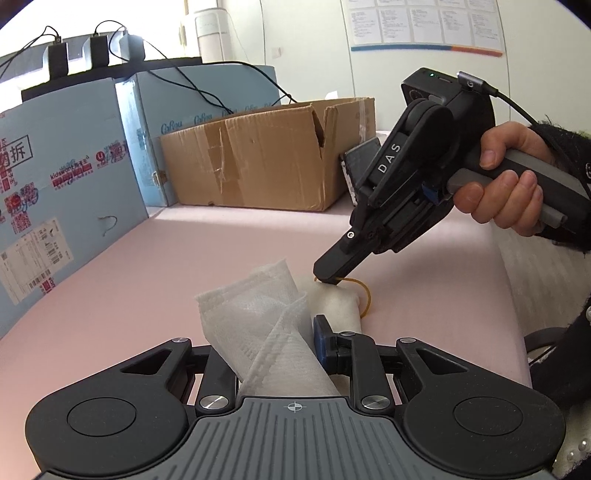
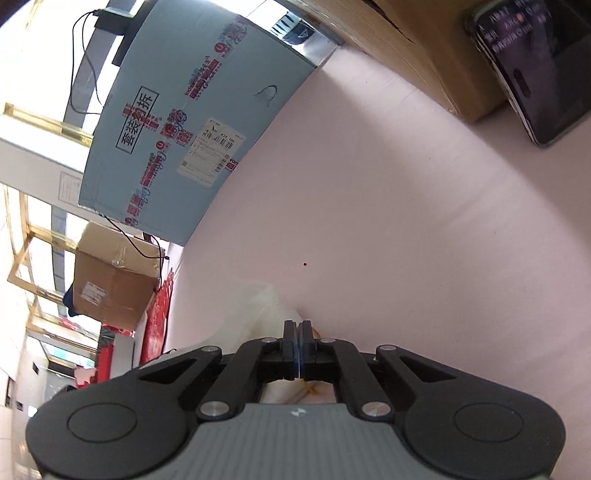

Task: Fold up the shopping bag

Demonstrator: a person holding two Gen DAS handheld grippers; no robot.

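Left gripper [image 1: 280,354] fingers clamp the rolled shopping bag [image 1: 258,325]; right gripper [image 1: 327,278] fingers pinch a rubber band [image 1: 365,295] at its end.

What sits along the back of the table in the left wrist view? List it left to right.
Blue printed box → second blue box → brown cardboard box → phone leaning on the cardboard box's side → right gripper, nearer the camera, shut on a rubber band.

A pale pink surface [image 1: 229,240] carries a light blue printed carton [image 1: 62,192] and an open brown cardboard box [image 1: 258,162] along its far side. Behind them rises a white wall [image 1: 306,48] with a pinned sheet of printed pages [image 1: 424,22], lit by bright daylight.
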